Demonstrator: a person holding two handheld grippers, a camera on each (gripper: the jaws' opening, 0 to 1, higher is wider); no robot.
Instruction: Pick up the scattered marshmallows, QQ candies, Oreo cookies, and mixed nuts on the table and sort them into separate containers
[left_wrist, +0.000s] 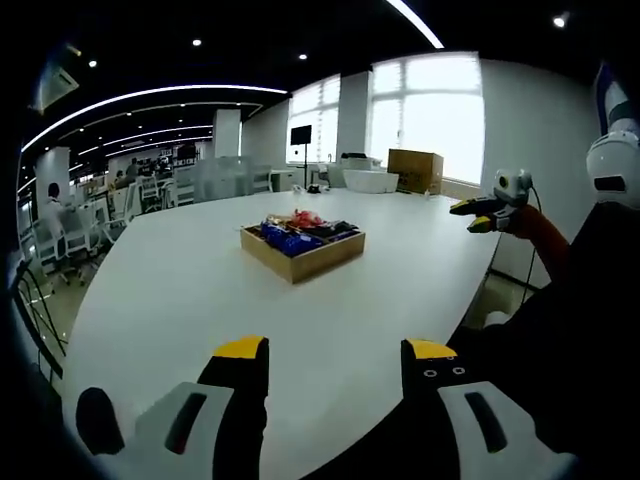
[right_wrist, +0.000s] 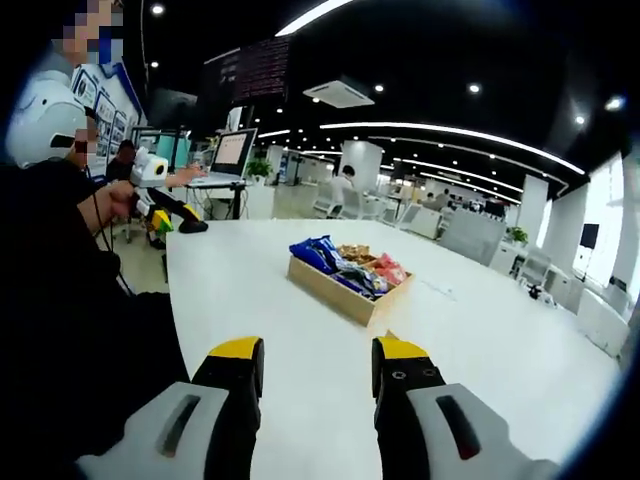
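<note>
A shallow wooden tray stands in the middle of the white table. It holds snack packets: blue ones and red ones. My left gripper hangs open over the near table edge, well short of the tray, with nothing between its yellow-tipped jaws. My right gripper is open too, nothing in it. Each gripper also appears in the other's view, held in a hand off the table's side: the right gripper and the left gripper.
A person in black stands at the table's side. A cardboard box and a white tub sit at the far end. Chairs line one side; a monitor stands on a desk beyond.
</note>
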